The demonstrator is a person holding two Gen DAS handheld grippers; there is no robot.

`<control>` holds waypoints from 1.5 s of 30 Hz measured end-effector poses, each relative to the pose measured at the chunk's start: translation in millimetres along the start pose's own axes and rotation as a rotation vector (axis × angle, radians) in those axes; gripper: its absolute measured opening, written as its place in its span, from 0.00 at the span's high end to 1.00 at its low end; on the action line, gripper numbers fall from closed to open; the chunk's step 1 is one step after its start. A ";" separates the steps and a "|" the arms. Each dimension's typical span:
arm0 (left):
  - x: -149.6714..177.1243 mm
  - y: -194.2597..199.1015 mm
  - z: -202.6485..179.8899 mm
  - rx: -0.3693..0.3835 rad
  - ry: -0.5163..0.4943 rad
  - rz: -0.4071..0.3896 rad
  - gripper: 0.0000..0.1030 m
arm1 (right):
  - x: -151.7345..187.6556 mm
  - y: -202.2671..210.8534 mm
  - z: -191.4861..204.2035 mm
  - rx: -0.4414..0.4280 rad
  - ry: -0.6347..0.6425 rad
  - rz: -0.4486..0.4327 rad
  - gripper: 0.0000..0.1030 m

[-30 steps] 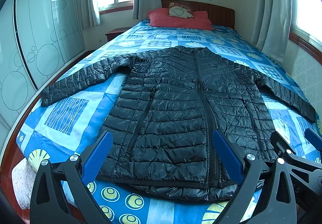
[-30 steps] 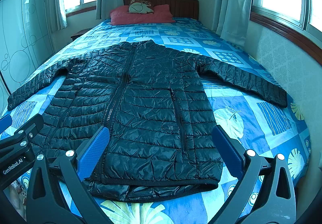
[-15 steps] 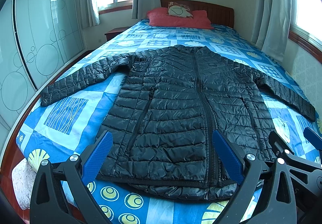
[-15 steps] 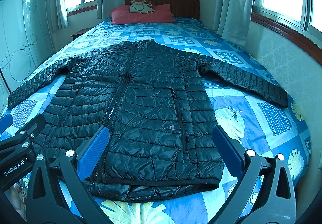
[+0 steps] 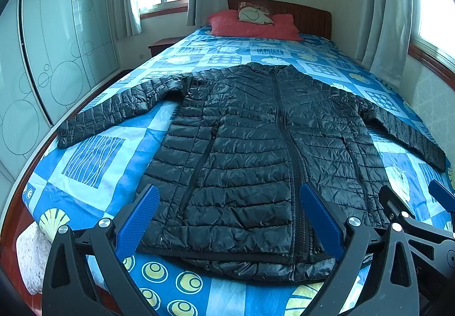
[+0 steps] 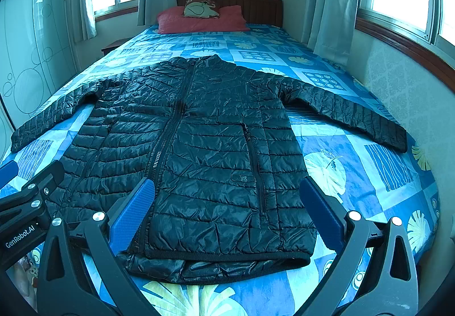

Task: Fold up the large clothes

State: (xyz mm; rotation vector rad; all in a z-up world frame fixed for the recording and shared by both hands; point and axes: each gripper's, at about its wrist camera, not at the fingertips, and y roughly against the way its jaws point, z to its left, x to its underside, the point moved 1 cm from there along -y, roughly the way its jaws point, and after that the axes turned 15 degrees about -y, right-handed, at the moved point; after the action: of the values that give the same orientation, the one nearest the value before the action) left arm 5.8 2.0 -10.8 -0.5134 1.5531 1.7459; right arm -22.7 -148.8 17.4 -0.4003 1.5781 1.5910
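A black quilted puffer jacket [image 5: 256, 151] lies flat and zipped on the bed, front up, collar toward the headboard, both sleeves spread out to the sides. It also shows in the right wrist view [image 6: 204, 151]. My left gripper [image 5: 230, 219] is open and empty, held above the jacket's hem on its left half. My right gripper [image 6: 227, 213] is open and empty, held above the hem on its right half. The right gripper's body shows at the right edge of the left wrist view [image 5: 412, 219].
The bed has a blue patterned cover [image 5: 93, 154] and red pillows [image 5: 253, 26] at a wooden headboard. A glass wardrobe [image 5: 57, 60] stands left of the bed. A wall with a window [image 6: 403, 80] runs close along the right. A white cloth [image 5: 28, 256] lies at the bed's near left corner.
Both grippers have drawn back and risen very slightly, so the jacket sits a little lower and farther in both views. The jacket has not moved. Both grippers stay open.
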 end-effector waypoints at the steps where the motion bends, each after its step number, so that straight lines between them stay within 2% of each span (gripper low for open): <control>1: 0.3 0.1 -0.3 0.000 0.000 0.000 0.05 | 0.1 0.0 0.0 0.000 0.000 0.000 0.02; 16: 4.6 -6.0 3.8 -0.012 0.009 0.012 0.05 | 2.3 -6.7 -2.5 0.008 -0.007 0.010 0.02; 19: 4.5 -21.6 19.9 -0.036 0.038 0.034 0.05 | 4.2 -17.5 -9.3 0.008 -0.028 0.017 0.02; 24: 7.2 -64.2 71.0 -0.136 0.135 0.096 0.05 | -12.3 -43.3 -41.1 0.004 -0.109 0.027 0.02; 26: 9.1 -90.7 101.5 -0.208 0.180 0.136 0.05 | -22.2 -55.9 -58.7 0.004 -0.152 0.019 0.02; 30: 15.0 -144.7 159.5 -0.302 0.261 0.229 0.05 | -42.7 -88.2 -100.8 0.038 -0.244 0.020 0.02; 31: 19.0 -159.5 174.3 -0.311 0.282 0.259 0.05 | -49.1 -96.9 -115.8 0.043 -0.278 0.016 0.04; 34: 32.0 -193.3 208.1 -0.338 0.335 0.333 0.05 | -61.7 -117.4 -149.3 0.080 -0.359 0.022 0.20; 36: 36.9 -208.0 221.6 -0.364 0.348 0.364 0.05 | -72.3 -131.8 -182.3 0.081 -0.446 0.022 0.21; 38: 41.1 -220.0 235.2 -0.399 0.351 0.372 0.05 | -81.6 -142.4 -211.8 0.082 -0.520 0.000 0.23; 39: 44.7 -226.2 242.9 -0.414 0.357 0.375 0.05 | -86.6 -148.2 -229.8 0.100 -0.561 -0.010 0.26; 42: 52.7 -232.8 255.4 -0.391 0.393 0.333 0.04 | -96.0 -162.5 -279.8 0.130 -0.678 -0.041 0.38; 45: 56.9 -233.3 257.1 -0.378 0.401 0.306 0.04 | -99.2 -174.6 -330.9 0.129 -0.815 -0.074 0.38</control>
State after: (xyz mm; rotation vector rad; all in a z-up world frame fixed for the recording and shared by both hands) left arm 184.9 265.6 -159.8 -0.8957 1.6372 2.3009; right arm 56.9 -515.3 -78.1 0.2455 1.0027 1.3313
